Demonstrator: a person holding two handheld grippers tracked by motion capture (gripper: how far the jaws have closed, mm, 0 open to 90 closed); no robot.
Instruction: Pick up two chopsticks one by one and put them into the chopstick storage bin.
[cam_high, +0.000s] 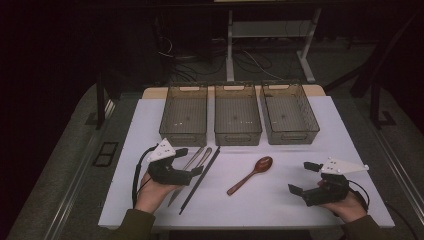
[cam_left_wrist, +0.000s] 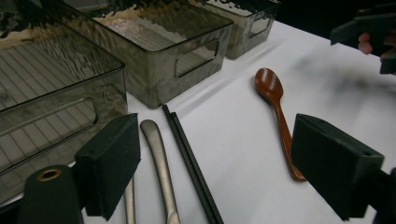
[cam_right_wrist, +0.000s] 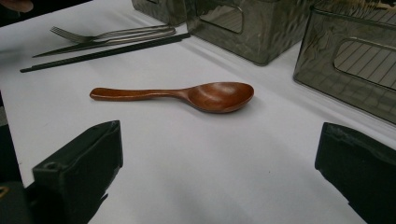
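Both grippers hover open and empty: the left gripper (cam_high: 192, 162) over black chopsticks (cam_high: 200, 179), the right gripper (cam_high: 301, 177) facing the wooden spoon (cam_high: 251, 174); grasping likely comes next, jaws closing around either utensil.

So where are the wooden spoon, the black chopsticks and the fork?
wooden spoon (cam_right_wrist: 219, 96), right gripper view, on its bowl.
black chopsticks (cam_left_wrist: 189, 158), left gripper view, mid-length.
fork (cam_right_wrist: 70, 34), right gripper view, on its tines.

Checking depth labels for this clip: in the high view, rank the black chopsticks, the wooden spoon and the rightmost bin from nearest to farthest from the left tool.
1. Black chopsticks: right beside the left tool, on the white mat.
2. Wooden spoon: mid-table, to the right.
3. Rightmost bin: back right, farthest.
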